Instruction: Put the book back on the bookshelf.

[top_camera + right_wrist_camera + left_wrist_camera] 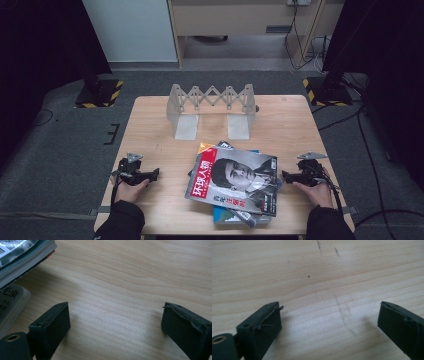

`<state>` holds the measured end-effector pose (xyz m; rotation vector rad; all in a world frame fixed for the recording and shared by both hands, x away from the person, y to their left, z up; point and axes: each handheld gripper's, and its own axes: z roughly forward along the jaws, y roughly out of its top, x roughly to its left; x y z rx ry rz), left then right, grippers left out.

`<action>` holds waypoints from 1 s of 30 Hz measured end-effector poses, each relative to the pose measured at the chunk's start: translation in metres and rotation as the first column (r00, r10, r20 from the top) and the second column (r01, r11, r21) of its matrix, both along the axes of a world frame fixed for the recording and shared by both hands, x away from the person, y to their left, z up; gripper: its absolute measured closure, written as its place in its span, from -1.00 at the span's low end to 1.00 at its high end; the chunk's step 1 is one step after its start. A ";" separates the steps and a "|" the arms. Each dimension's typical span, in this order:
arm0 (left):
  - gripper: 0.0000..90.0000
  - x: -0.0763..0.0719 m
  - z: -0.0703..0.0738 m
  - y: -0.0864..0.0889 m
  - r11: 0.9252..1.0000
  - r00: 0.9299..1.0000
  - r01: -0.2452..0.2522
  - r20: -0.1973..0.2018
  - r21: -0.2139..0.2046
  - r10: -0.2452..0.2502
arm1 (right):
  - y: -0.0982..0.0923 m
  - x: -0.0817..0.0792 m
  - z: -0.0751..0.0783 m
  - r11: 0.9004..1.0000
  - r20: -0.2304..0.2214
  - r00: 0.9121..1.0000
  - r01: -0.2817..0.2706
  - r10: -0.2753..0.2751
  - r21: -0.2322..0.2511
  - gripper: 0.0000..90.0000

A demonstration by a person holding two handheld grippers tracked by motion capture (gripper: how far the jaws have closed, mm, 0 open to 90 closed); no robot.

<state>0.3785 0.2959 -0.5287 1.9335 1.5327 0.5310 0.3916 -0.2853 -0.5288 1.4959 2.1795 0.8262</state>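
A: Left edge first. What sits there?

B: Left gripper (156,173) near the worktop's (150,130) left edge, toward the near side, held in a hand (131,190). It points toward the middle. Jaws spread wide, nothing between them; in the left gripper view, bare wood grain under the gap.

A: Middle of the worktop?

B: Stack of magazines (235,185), lying flat, fanned unevenly, close to the near edge. The top one has a red title block and a portrait cover. Its lower corners nearly reach the near edge. Behind it, toward the far edge, a folding rack (212,97) of pale plastic stands upright with two flat feet, well apart from the stack.

A: Right side?

B: Right gripper (284,175) near the right edge, in the other hand (316,192), pointing at the stack and just beside its right edge, not touching. Jaws also wide, empty. The right gripper view shows the stack's page edges (25,260) at upper left, beyond the jaw tips.
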 end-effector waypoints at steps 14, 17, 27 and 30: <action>-0.73 -0.016 0.033 -0.007 0.992 0.994 -0.019 0.105 -0.128 0.032 | -0.004 -0.011 0.033 0.982 0.079 0.993 0.073 -0.088 0.175 -0.80; -0.72 -0.018 0.036 -0.010 0.990 0.993 -0.007 0.118 -0.143 0.024 | 0.000 -0.012 0.039 0.978 0.090 0.993 0.054 -0.073 0.200 -0.80; -0.70 -0.030 0.052 -0.026 0.976 0.987 0.044 0.163 -0.213 -0.009 | 0.013 -0.016 0.054 0.968 0.121 0.990 0.039 -0.070 0.248 -0.81; -0.69 -0.032 0.054 -0.029 0.973 0.985 0.058 0.169 -0.222 -0.021 | 0.015 -0.019 0.058 0.968 0.132 0.989 0.029 -0.064 0.250 -0.81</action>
